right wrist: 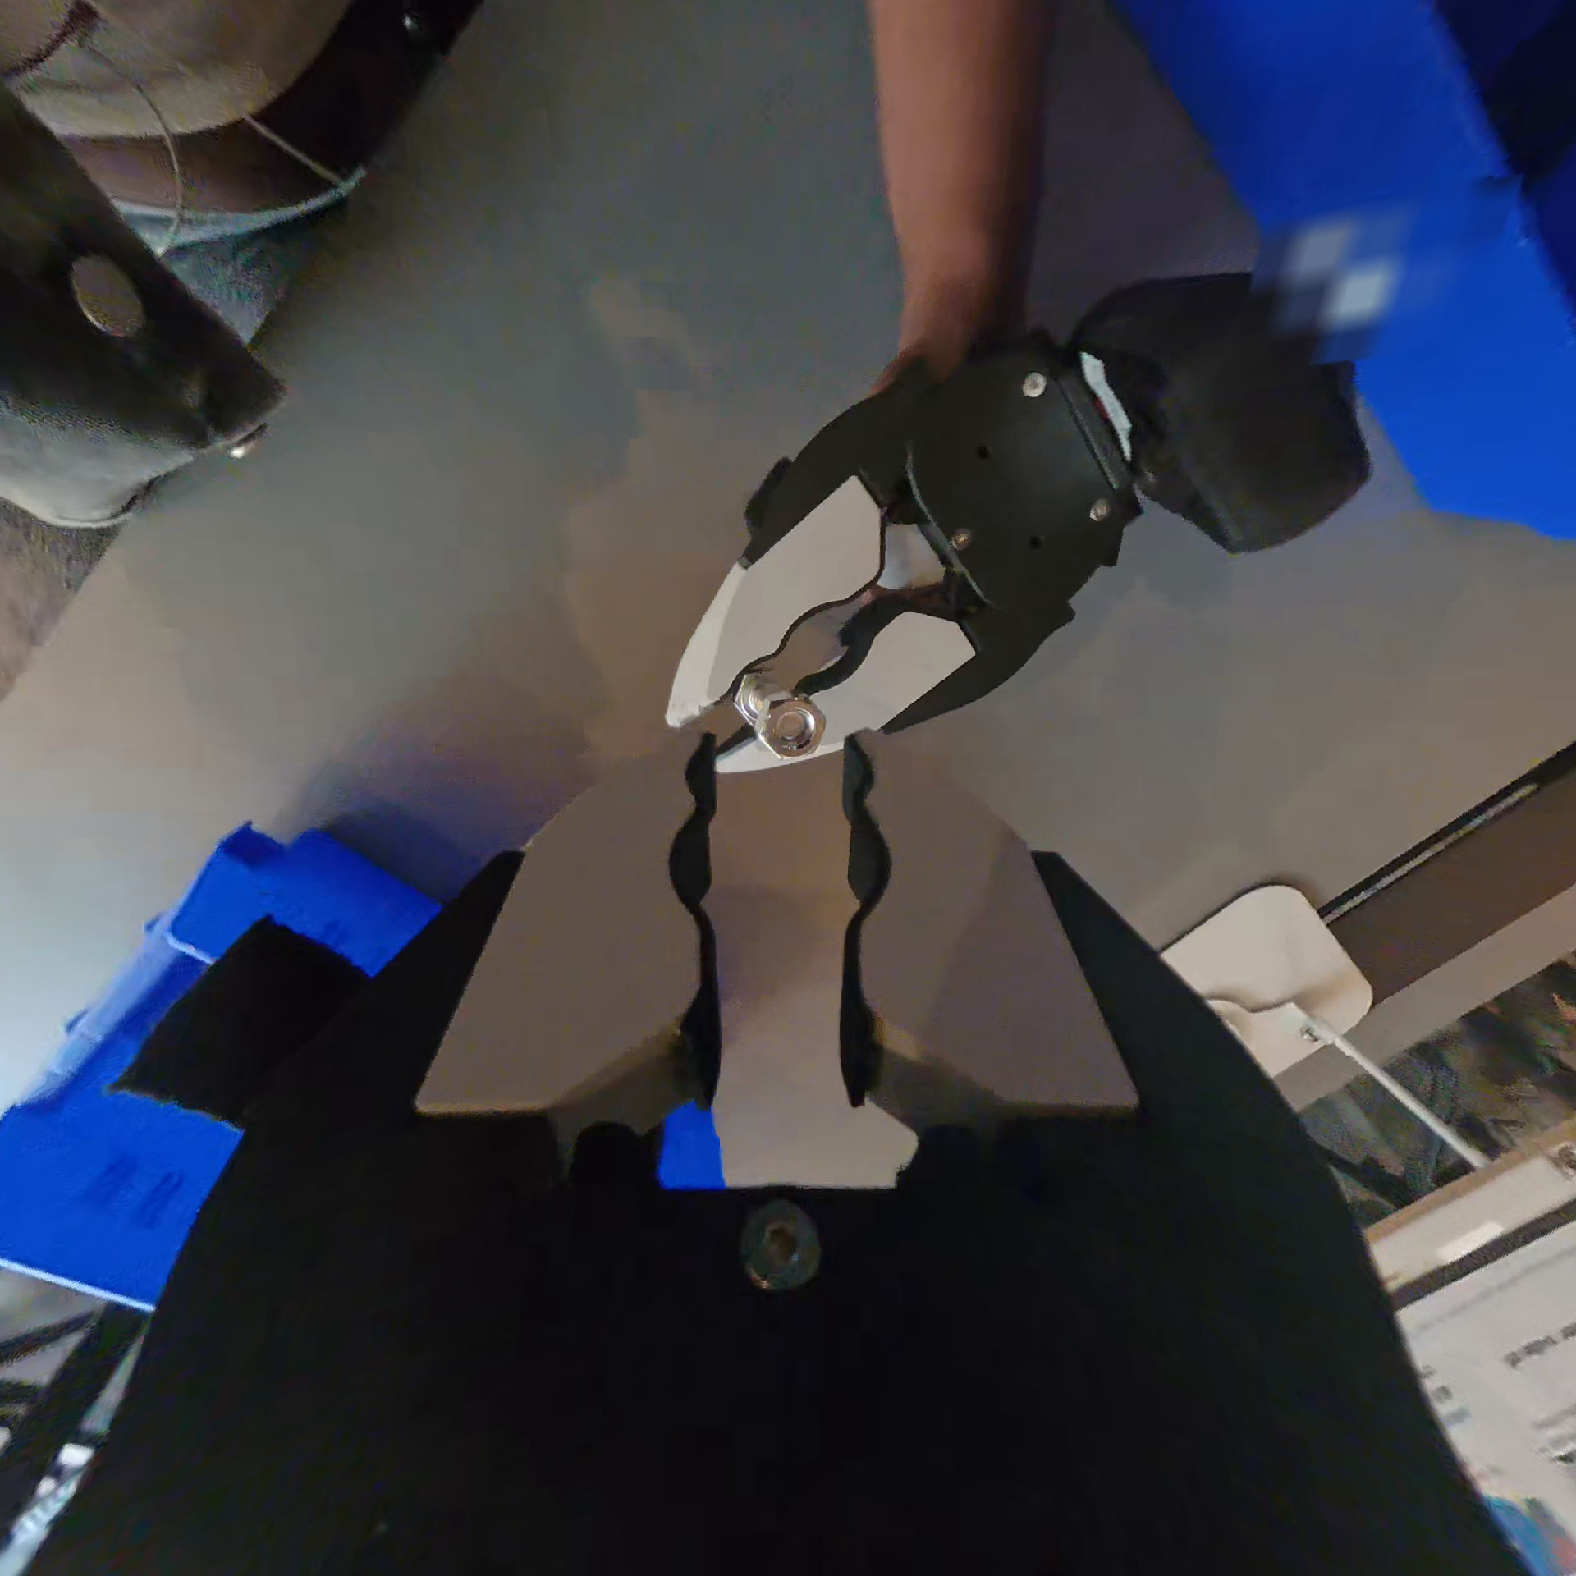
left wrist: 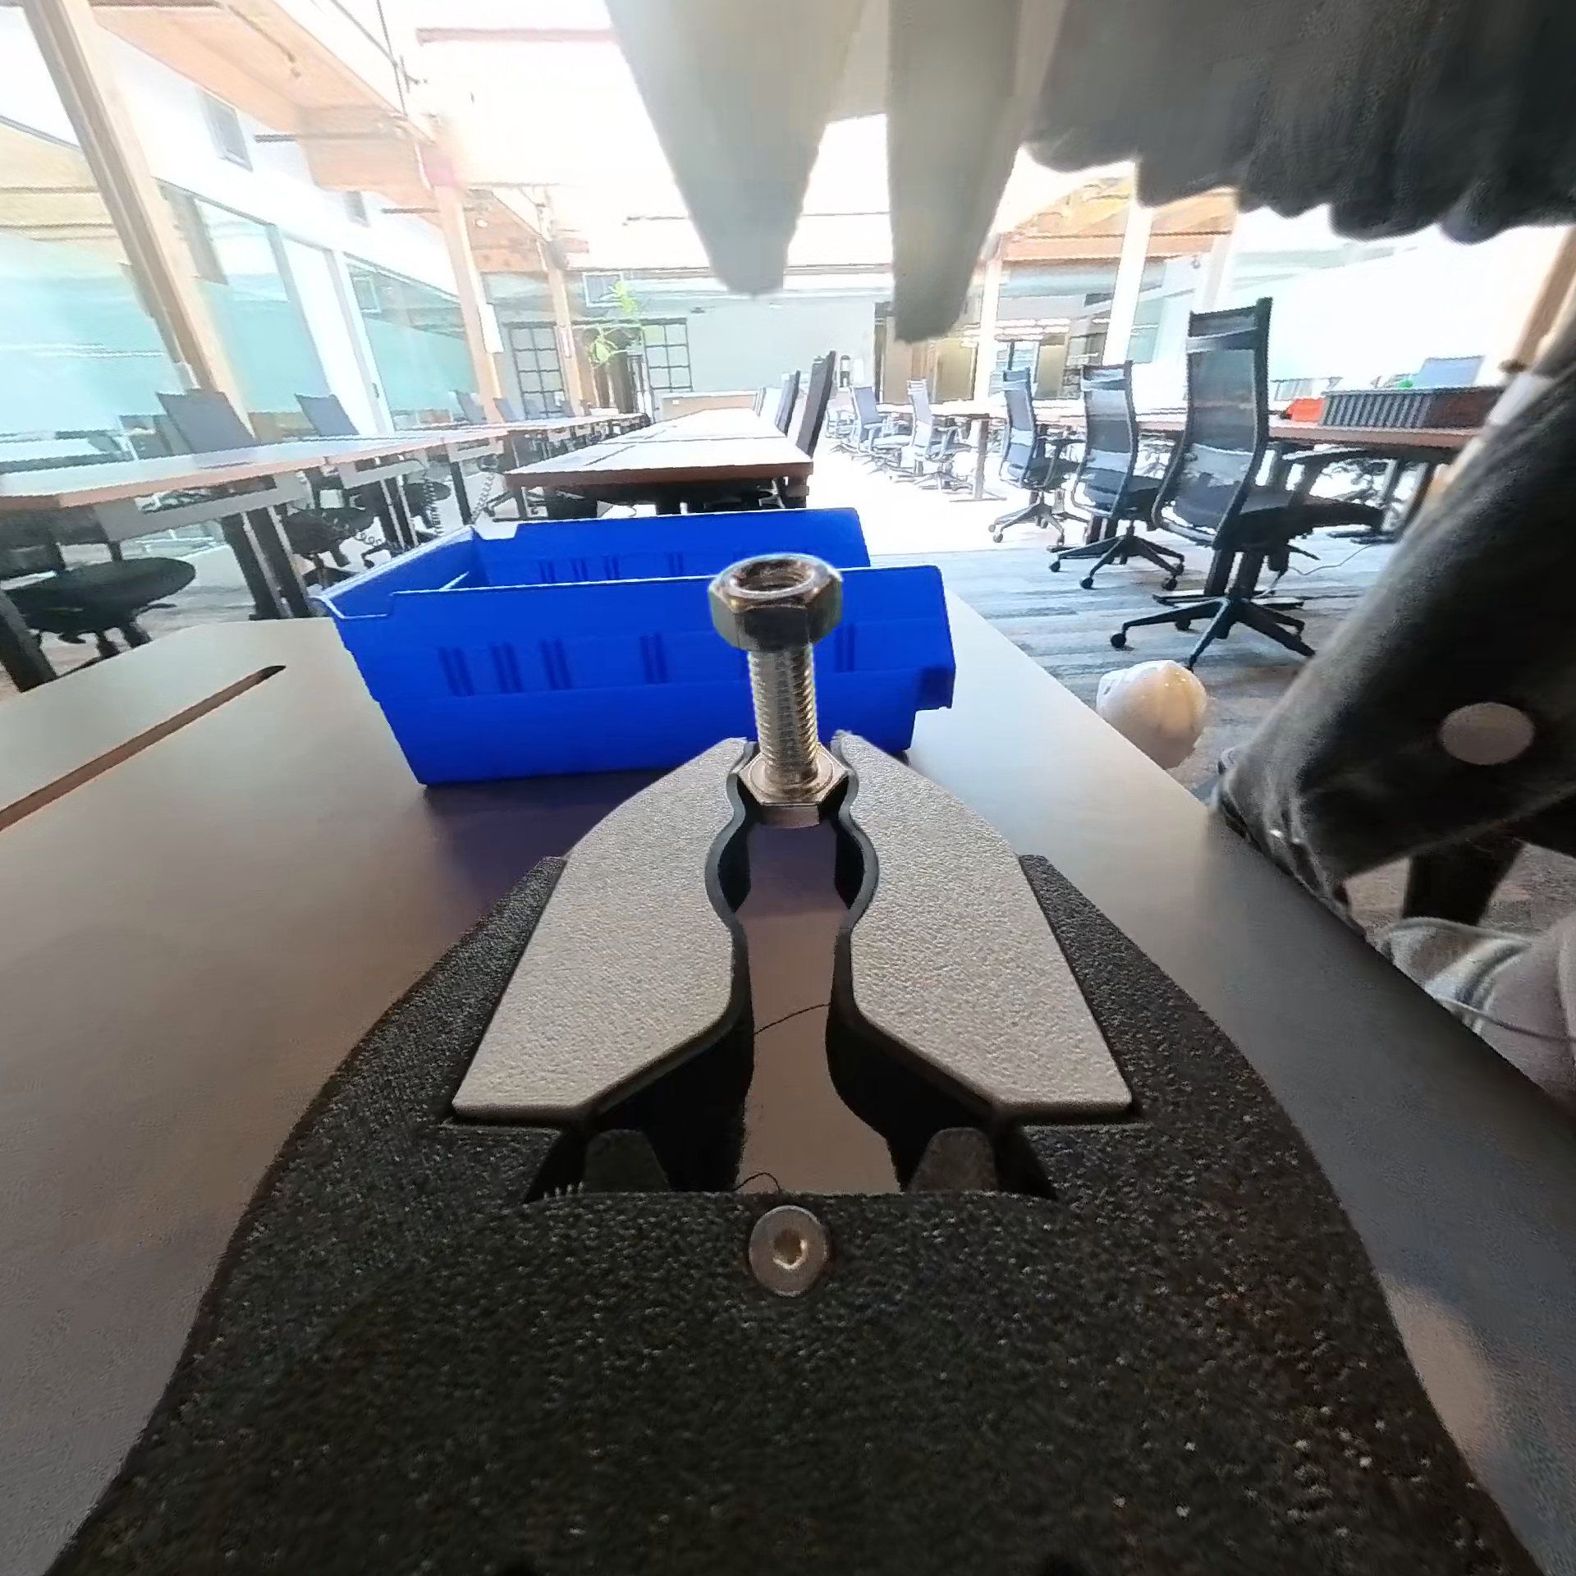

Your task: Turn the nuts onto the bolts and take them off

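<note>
My left gripper (left wrist: 791,755) is shut on the hex head of a steel bolt (left wrist: 783,721) and holds it upright just above the dark table. A steel nut (left wrist: 774,604) sits on the top end of the bolt. My right gripper (right wrist: 778,750) is open and empty. It points down from above, with its jaws spread just over the nut (right wrist: 793,727). In the left wrist view its two grey fingers (left wrist: 742,170) hang blurred over the bolt. The right wrist view shows the left gripper's white fingers (right wrist: 802,563) clamping the bolt.
A blue bin (left wrist: 648,657) stands on the table (left wrist: 213,895) just behind the bolt and also shows in the right wrist view (right wrist: 256,938). The table's right edge is close, with a person's legs (left wrist: 1492,998) beside it. Office chairs and desks lie beyond. About 8 cm separates my left fingertips from my right.
</note>
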Demonstrator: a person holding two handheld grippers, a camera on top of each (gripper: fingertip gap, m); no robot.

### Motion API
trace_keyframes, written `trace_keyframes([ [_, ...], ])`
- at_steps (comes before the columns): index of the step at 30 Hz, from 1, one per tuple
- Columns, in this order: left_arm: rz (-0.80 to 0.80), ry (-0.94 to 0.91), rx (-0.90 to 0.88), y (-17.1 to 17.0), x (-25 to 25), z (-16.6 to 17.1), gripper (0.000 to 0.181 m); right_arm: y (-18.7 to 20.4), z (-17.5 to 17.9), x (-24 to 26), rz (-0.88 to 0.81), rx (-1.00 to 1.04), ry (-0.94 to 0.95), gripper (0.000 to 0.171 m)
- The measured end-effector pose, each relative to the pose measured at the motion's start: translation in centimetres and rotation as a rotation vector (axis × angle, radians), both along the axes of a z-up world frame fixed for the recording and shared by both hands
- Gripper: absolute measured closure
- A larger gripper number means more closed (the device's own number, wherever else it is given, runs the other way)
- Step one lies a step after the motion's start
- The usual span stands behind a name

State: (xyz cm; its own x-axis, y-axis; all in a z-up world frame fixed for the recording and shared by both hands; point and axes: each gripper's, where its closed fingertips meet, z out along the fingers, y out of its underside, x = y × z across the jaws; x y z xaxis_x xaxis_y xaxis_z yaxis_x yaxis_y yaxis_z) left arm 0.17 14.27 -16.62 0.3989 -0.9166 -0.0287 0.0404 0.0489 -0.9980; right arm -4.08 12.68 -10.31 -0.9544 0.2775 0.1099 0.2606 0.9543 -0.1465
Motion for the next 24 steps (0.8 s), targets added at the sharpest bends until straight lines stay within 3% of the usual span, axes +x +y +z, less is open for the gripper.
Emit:
trace_keyframes([
  [12, -0.037, 0.020, 0.003, -0.4, 0.4, -0.2, 0.166, 0.6, -2.9, -0.4, 0.136, 0.055, -0.087, 0.145],
  [16, -0.037, 0.017, 0.001, -0.4, 0.3, -0.2, 0.166, 0.5, -3.4, -0.3, 0.139, 0.036, -0.116, 0.153],
  [20, -0.014, 0.028, 0.003, -0.2, 0.4, -0.2, 0.166, 0.4, -3.4, -0.4, 0.043, 0.025, -0.126, 0.153],
  [24, 0.031, 0.044, 0.002, 0.4, 0.3, -0.4, 0.166, 0.8, -3.6, -0.4, -0.214, 0.064, -0.120, 0.153],
])
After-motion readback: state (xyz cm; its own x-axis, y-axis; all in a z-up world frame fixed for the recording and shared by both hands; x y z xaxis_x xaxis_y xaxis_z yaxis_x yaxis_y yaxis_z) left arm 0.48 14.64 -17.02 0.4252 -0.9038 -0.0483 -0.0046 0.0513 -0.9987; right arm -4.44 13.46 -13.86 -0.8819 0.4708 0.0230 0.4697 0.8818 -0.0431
